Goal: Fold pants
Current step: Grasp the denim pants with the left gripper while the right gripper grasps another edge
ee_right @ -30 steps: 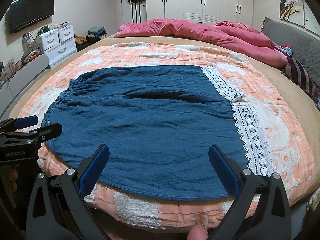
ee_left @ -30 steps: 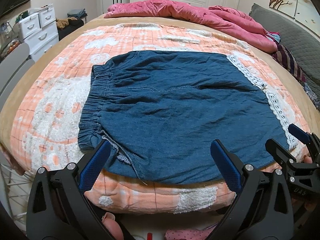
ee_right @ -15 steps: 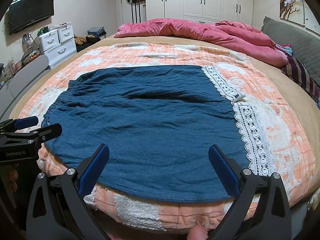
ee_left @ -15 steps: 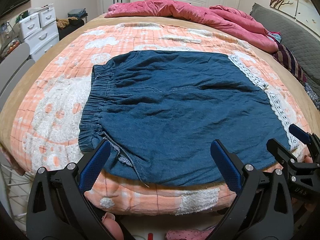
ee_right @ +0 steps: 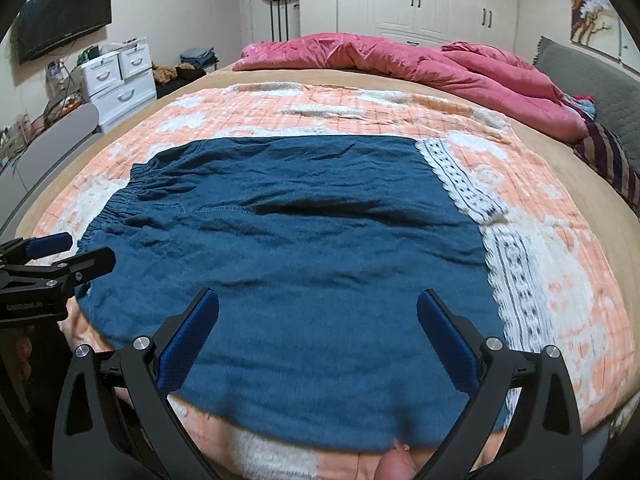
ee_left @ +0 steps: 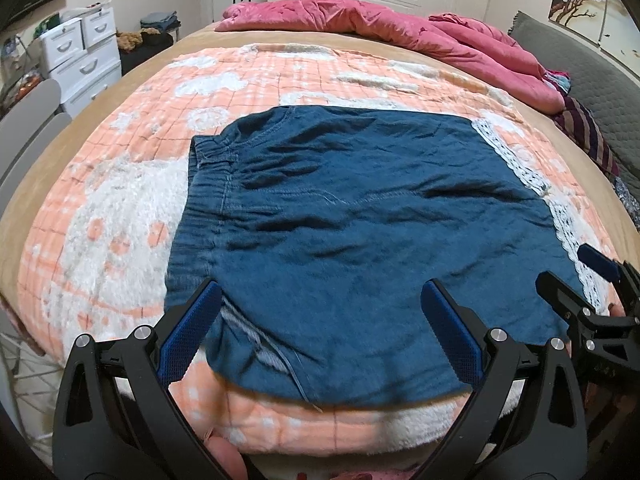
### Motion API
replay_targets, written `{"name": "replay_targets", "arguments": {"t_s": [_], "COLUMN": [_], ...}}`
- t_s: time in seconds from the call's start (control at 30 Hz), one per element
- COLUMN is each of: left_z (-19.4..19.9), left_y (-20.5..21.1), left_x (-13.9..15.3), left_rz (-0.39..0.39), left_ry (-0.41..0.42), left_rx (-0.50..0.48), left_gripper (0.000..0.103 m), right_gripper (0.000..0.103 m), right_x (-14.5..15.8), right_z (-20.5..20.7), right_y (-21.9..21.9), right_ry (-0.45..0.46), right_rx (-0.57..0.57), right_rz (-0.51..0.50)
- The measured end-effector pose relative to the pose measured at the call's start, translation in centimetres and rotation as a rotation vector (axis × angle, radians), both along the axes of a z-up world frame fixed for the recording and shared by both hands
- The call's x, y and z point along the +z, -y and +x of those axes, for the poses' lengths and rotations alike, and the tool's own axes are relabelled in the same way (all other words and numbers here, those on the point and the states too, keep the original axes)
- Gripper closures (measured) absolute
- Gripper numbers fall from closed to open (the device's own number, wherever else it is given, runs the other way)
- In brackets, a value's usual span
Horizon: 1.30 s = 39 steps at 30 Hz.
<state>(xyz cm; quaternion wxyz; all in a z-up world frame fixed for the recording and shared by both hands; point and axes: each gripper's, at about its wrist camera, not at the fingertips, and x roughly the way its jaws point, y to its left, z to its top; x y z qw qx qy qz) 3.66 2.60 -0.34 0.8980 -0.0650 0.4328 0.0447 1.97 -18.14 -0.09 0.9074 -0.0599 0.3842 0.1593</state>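
Observation:
Dark blue denim pants lie flat on the bed, elastic waistband to the left and white lace hem to the right. They also show in the right wrist view. My left gripper is open and empty, over the near edge by the waistband corner. My right gripper is open and empty, over the near edge toward the lace hem. Each gripper appears in the other's view: the right one and the left one.
An orange and white checked blanket covers the bed. A pink duvet is bunched at the far side. A striped cloth and grey headboard lie on the right. White drawers stand left of the bed.
Both grippers have moved slightly forward and lower toward the near edge of the pants. The pants have not moved.

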Motion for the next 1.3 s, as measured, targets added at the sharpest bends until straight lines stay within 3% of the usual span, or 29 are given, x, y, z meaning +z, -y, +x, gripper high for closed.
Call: {"name": "replay_targets", "arguments": {"t_s": [0.17,0.37,0.5,0.67,0.8,0.87,0.9,0.93,1.03,1.2,1.27,1.3], "left_z": [2.5,7.4,10.7,14.1,15.4,16.1,16.4,16.5,16.5,15.4,14.7,14.4], "left_y": [-2.2,-8.3,-11.7,-13.6,-14.2,-14.5,-14.5,-14.5,-14.7,-14.8,-14.4,-14.2], "left_x": [0.1,0.2,-0.6,-2.0,-3.0,-3.7,-4.0,-4.2,-4.3,-2.6,-1.6,-1.2], "left_rz": [0.012,0.026,0.038,0.017,-0.026,-0.057,-0.076,-0.078,-0.093,-0.120,-0.119,-0.118], "left_ry": [-0.008,-0.012,-0.026,-0.037,-0.028,-0.035,-0.039,-0.035,-0.013,0.062,0.094,0.111], "left_rx": [0.008,0.067,0.067,-0.010,-0.063,-0.080,-0.091,-0.089,-0.103,-0.126,-0.147,-0.152], "left_gripper": [0.009,0.009,0.009,0.010,0.027,0.045,0.061,0.069,0.079,0.085,0.085,0.085], "right_gripper": [0.004,0.004,0.004,0.004,0.004,0.004,0.004,0.004,0.004,0.008,0.027,0.029], "right_x": [0.4,0.9,0.3,-0.7,-1.7,-2.2,-2.5,-2.8,-3.2,-3.1,-3.4,-3.7], "right_z": [4.1,9.7,14.2,19.0,22.4,23.7,24.6,25.3,26.8,27.1,26.7,26.6], "right_y": [-1.7,-4.7,-7.1,-10.6,-13.0,-13.7,-14.2,-14.5,-15.7,-17.8,-18.9,-19.7], "right_ry": [-0.031,-0.046,-0.059,-0.080,-0.099,-0.122,-0.129,-0.142,-0.157,-0.118,-0.093,-0.083], "right_rx": [0.079,0.177,0.222,0.335,0.413,0.436,0.441,0.447,0.475,0.627,0.696,0.728], "right_rz": [0.010,0.014,-0.047,-0.128,-0.165,-0.171,-0.172,-0.172,-0.173,-0.191,-0.237,-0.275]}}
